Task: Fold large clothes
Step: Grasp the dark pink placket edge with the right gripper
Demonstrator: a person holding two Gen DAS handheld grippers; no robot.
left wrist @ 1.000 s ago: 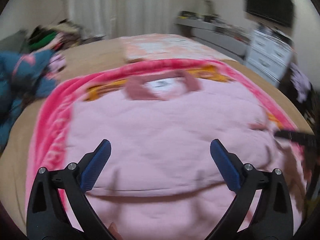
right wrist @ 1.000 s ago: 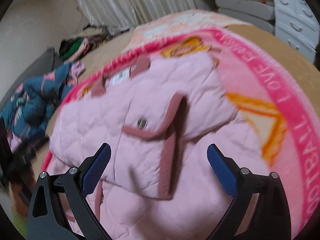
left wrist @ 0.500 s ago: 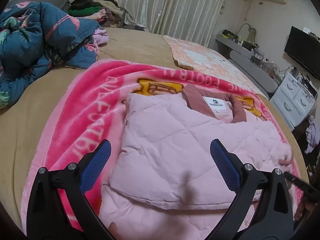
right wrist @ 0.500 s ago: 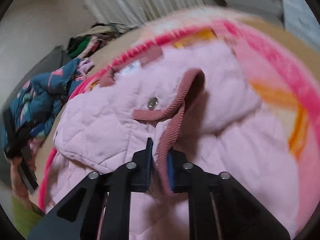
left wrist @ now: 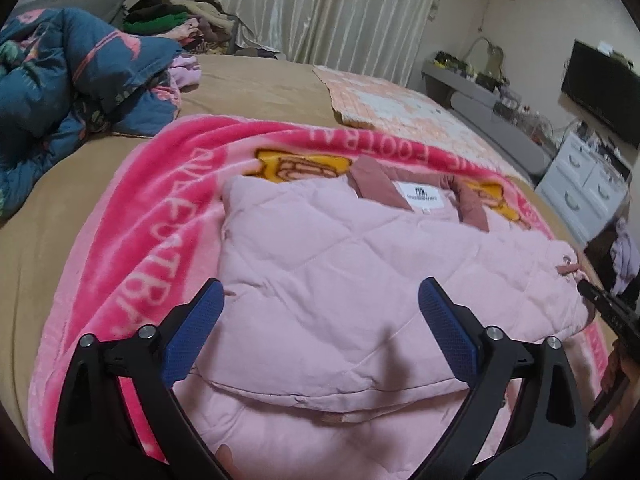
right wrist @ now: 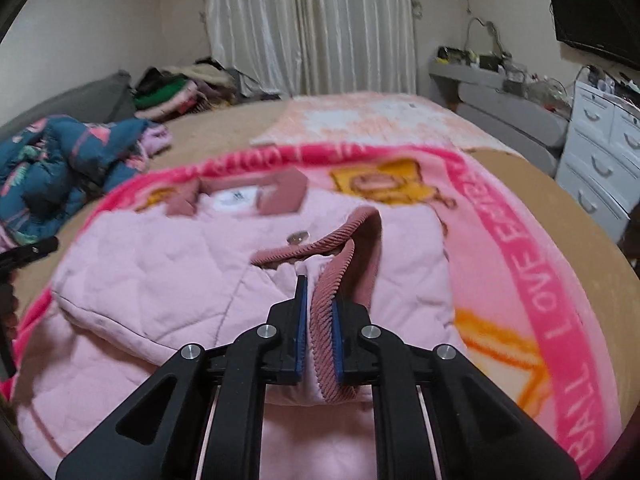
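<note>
1. The bed [left wrist: 248,88] filled the room, its tan cover spread under a fleecy hot-pink blanket [left wrist: 132,240] with pale lettering, with white curtains [right wrist: 316,28] hanging behind.
2. The pink quilted jacket [left wrist: 320,272] lay on that blanket, puffy and diamond-stitched, its dusty-rose collar [left wrist: 372,182] pointing toward the far end.
3. Compared with a second earlier, the right gripper [right wrist: 318,332] had gone from wide open to clamped on the ribbed corduroy cuff [right wrist: 328,304], and the cuff stood lifted in a loop above the jacket body.
4. The left gripper [left wrist: 320,328] remained spread wide with nothing between its blue pads, hovering over the folded left side of the jacket.
5. A rumpled blue floral quilt [left wrist: 60,92] sat in a heap at the left edge of the bed.
</note>
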